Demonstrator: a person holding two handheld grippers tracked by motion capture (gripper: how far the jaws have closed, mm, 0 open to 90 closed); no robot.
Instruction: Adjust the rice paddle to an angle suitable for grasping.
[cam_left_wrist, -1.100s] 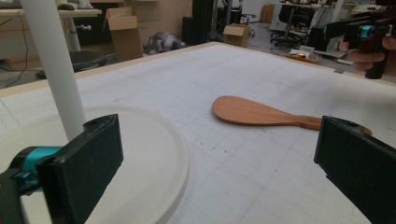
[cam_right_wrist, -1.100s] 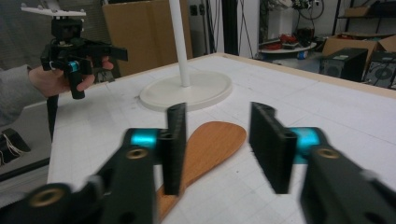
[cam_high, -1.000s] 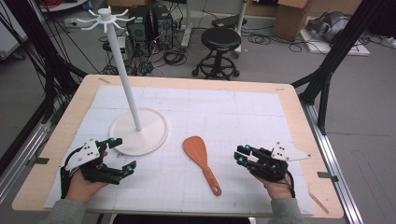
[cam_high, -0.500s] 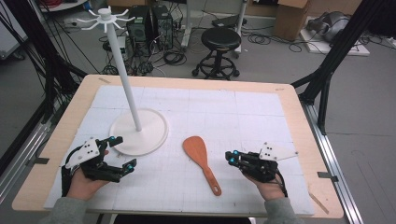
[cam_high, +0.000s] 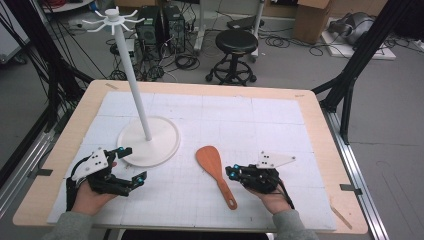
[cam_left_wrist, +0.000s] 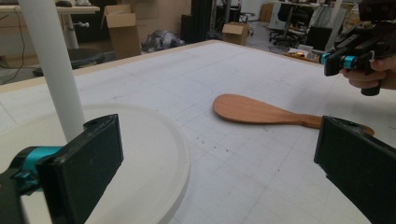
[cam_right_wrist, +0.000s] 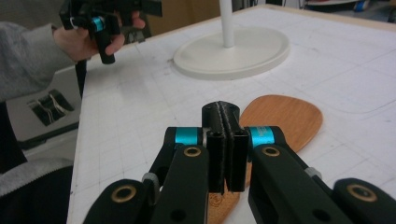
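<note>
The wooden spatula (cam_high: 216, 170) lies flat on the desk (cam_high: 310, 107) near the middle of its front edge, blade toward the far edge, handle running back toward the front right. The right gripper (cam_high: 231, 172) sits just right of the handle with its 2 fingers (cam_right_wrist: 225, 140) pressed together on nothing, their tips over the handle beside the blade. The left gripper (cam_high: 131, 165) rests near the front left corner, its 2 fingers (cam_left_wrist: 88, 158) spread wide and empty, just beside the round base of the white stand (cam_high: 150, 135), which rises from the desk's left half
</note>
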